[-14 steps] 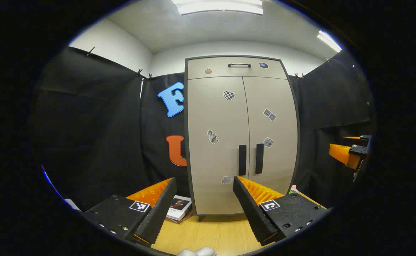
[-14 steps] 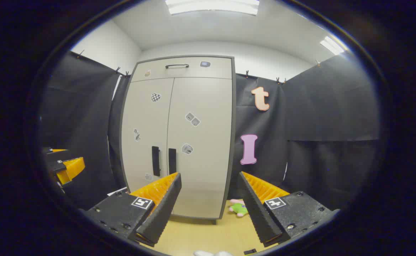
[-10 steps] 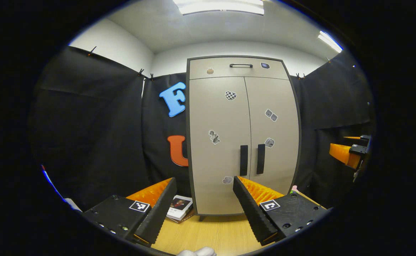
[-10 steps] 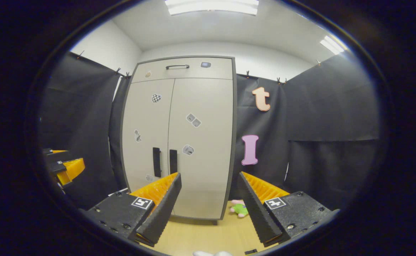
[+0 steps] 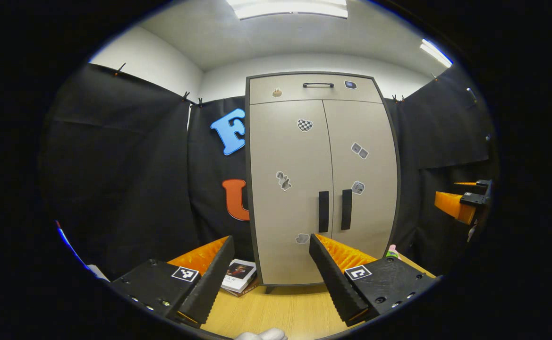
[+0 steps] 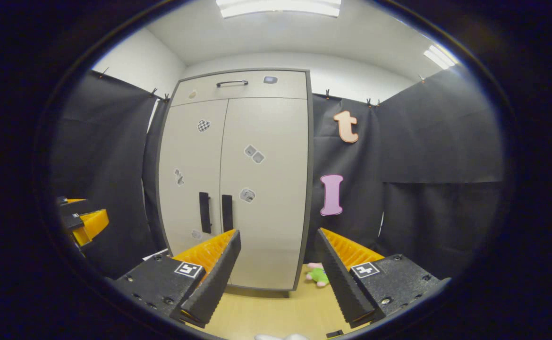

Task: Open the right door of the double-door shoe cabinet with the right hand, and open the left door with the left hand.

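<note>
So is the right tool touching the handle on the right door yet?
Apart. In the right gripper view the right tool is open, its tips well short of the cabinet, with bare door panel between them; the right door's handle stands farther back, untouched.

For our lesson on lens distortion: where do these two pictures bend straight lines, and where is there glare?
Left gripper view: the cabinet bulges, its right edge bowing outward; a ceiling light burns out white. Right gripper view: the cabinet's left edge curves while its right edge stays nearly straight; the ceiling light is also blown out. Both views are sharp, and the doors are evenly lit without hard shadows.
</note>
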`<state>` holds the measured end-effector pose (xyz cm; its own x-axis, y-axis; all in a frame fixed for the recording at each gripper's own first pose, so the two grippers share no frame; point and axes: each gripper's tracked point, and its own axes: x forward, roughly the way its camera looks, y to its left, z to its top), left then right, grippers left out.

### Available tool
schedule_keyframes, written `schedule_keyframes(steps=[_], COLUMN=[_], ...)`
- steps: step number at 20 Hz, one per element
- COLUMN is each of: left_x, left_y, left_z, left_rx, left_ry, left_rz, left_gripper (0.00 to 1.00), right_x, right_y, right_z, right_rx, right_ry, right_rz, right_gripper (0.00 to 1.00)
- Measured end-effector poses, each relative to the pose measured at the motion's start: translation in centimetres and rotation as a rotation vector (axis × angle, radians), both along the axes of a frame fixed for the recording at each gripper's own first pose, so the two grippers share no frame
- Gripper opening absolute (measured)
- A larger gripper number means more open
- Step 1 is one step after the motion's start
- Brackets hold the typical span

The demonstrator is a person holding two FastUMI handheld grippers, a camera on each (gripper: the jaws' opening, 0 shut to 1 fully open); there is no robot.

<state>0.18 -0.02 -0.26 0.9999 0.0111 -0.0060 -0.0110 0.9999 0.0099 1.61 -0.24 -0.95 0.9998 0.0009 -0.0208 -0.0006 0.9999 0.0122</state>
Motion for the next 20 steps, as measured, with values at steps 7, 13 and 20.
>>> schedule_keyframes(steps=[7,13,20], left_x=[-0.2,-0.7,-1.5], left_y=[0.5,1.7,3.6], left_z=[-0.3,-0.9,-2.0], left_rx=[0.002,0.008,-0.006], left_ry=[0.009,0.028,0.056], left_rz=[0.014,0.057,0.117], left_gripper=[0.96,0.96,0.96], right_x=[2.8,8.7,18.1], right_y=[1.6,6.0,11.7], right_z=[-1.2,-2.3,-4.2], right_rx=[0.02,0.045,0.066], right_ry=[0.019,0.023,0.057], right_rz=[0.003,0.047,0.073], right_gripper=[0.99,0.99,0.99])
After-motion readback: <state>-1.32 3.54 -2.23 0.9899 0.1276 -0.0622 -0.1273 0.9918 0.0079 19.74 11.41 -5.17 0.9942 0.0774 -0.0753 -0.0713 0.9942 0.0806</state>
